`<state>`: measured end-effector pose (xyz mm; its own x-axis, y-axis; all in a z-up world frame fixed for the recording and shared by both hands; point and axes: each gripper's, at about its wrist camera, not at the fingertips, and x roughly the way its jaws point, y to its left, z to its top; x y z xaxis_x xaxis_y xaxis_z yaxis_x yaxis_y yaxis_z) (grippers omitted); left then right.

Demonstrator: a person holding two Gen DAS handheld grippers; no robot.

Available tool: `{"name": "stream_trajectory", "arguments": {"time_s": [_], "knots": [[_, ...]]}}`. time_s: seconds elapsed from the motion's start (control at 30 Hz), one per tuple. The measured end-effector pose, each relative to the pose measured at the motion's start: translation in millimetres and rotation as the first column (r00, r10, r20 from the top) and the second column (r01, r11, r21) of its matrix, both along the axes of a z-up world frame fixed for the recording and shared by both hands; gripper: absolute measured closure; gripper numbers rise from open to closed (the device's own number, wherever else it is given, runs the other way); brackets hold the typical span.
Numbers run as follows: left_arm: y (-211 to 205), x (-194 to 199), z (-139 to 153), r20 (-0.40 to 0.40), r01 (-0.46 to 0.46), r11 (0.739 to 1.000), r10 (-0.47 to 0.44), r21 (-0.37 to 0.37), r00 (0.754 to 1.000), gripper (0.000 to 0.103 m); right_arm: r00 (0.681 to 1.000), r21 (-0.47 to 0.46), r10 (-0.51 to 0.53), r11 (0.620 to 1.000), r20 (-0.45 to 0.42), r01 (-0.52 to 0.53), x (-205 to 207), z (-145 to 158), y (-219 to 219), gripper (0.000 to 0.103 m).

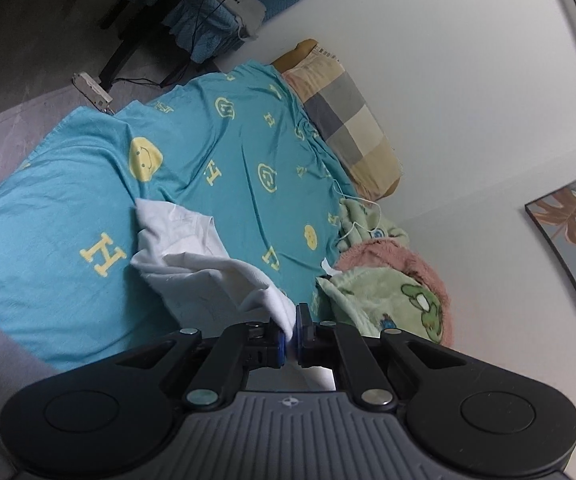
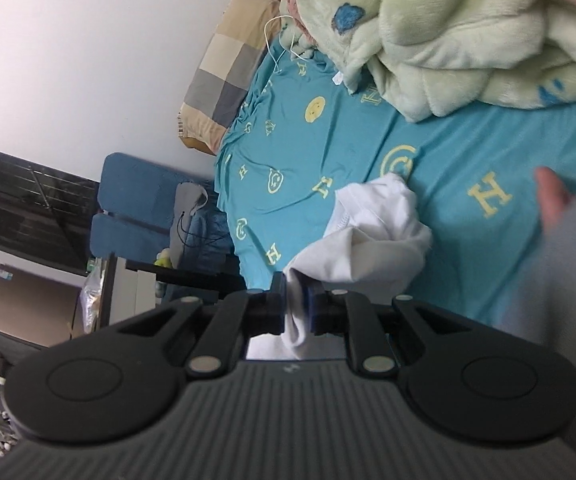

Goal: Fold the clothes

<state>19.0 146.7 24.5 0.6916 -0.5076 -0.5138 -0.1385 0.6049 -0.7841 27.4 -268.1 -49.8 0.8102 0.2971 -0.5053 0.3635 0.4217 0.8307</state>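
Observation:
A white garment lies bunched on a teal bed sheet printed with yellow smileys and letters. My left gripper is shut on one end of the white garment, which runs from the jaws out over the sheet. In the right wrist view, my right gripper is shut on another part of the white garment, which hangs down between the jaws and spreads crumpled on the teal sheet.
A green and pink plush blanket is heaped by the wall; it also fills the top right of the right wrist view. A checked pillow lies at the bed's far end. A white cable trails across the sheet. A blue chair and a black desk stand beside the bed.

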Motion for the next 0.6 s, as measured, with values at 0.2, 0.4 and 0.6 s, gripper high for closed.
{"name": "stream_trajectory", "arguments": {"time_s": [0.2, 0.4, 0.6], "knots": [[-6.3, 82.7, -34.6, -0.058, -0.008, 1.0, 0.008, 0.012, 0.998, 0.097, 0.998, 0.013, -0.009, 1.0, -0.068, 0.01, 71.2, -24.4, -2.2, 0.089], [-13.9, 164.9, -80.8, -0.102, 0.03, 0.998, -0.025, 0.048, 0.994, 0.096, 0.989, -0.021, -0.003, 1.0, -0.145, 0.0, 140.6, -62.6, -7.8, 0.089], [-25.6, 230.4, -142.5, -0.113, 0.104, 0.981, -0.086, 0.162, 0.99, 0.095, 0.976, -0.091, 0.039, 0.994, -0.214, -0.06, 200.3, -111.3, -14.1, 0.088]]}}
